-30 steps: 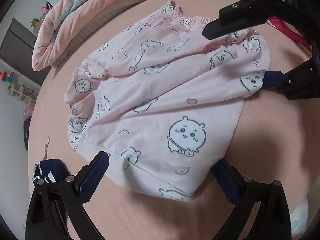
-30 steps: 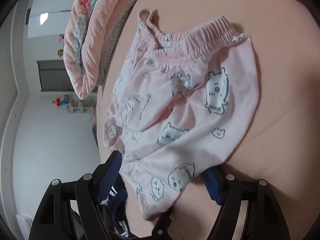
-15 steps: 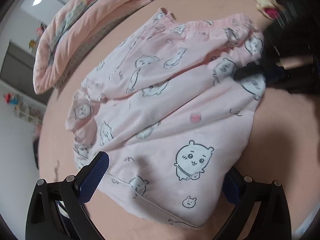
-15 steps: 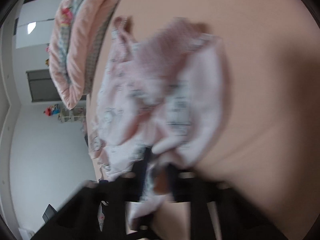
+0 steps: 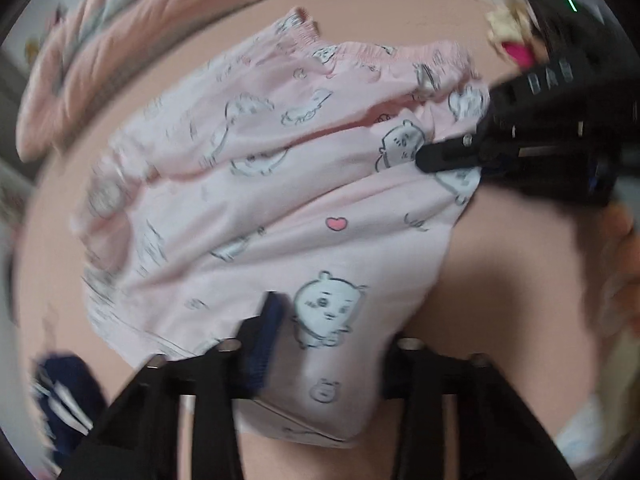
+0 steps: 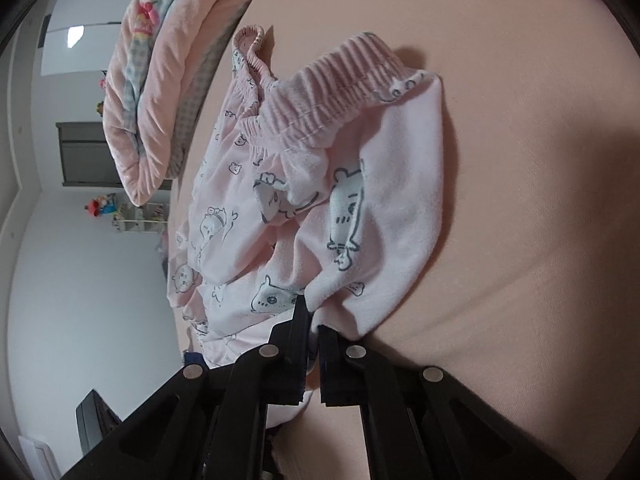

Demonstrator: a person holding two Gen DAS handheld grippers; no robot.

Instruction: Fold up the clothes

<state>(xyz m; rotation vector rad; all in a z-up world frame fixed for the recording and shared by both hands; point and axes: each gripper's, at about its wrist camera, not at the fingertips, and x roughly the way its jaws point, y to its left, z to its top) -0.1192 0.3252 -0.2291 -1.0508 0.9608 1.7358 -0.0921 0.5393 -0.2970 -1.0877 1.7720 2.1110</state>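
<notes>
Pink shorts (image 5: 280,200) with a cartoon print lie on the peach bed sheet (image 6: 520,160), their gathered waistband (image 6: 340,92) toward the rolled quilt (image 6: 160,92). One second ago both grippers stood with spread jaws at the edges of the flat cloth — now each one has closed on it. The right gripper (image 6: 314,316) has its jaws pressed together on the side edge near the waistband, and the fabric there is lifted and bunched into ridges. The left gripper (image 5: 324,344) has come in on the hem end; its jaws look narrowed around the cloth, but this view is blurred by motion, so the pinch I judge, not see clearly. A dark blue garment (image 5: 68,392) lies beside the hem. With two edges held, I think a fold of the side over the middle is starting.
</notes>
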